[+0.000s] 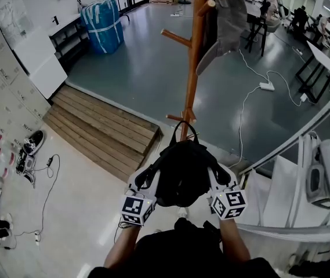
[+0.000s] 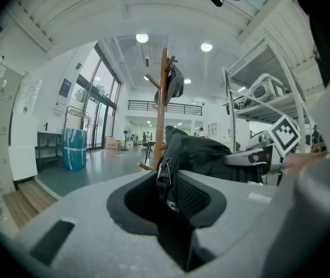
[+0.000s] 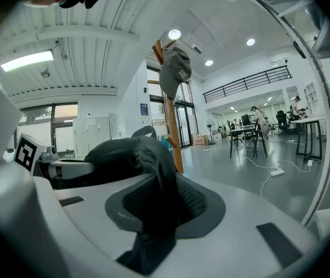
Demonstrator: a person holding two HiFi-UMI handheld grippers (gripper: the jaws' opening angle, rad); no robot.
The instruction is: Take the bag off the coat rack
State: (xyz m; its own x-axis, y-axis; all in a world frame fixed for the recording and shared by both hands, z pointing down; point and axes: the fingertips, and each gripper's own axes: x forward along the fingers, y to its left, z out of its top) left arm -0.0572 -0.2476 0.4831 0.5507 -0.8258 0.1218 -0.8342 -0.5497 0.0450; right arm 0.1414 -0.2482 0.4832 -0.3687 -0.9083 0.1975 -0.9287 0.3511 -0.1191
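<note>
Grey workshop floor (image 1: pixel 141 62), with a wooden platform (image 1: pixel 104 129) at left. Wooden coat rack (image 1: pixel 192 68) stands ahead, a grey cap (image 1: pixel 228 22) on a top peg. Black bag (image 1: pixel 182 172) sits low by the rack's pole, its top loop (image 1: pixel 186 126) right at the lower peg (image 1: pixel 175 118); can't tell if it's hooked there. Left gripper (image 1: pixel 148 178) is clenched on a buckled strap, right gripper (image 1: pixel 214 177) clenched on the bag's other side. Step looks like lift-off. Next move likely needs the loop raised clear of the peg tip, then the bag drawn away from the pole.
</note>
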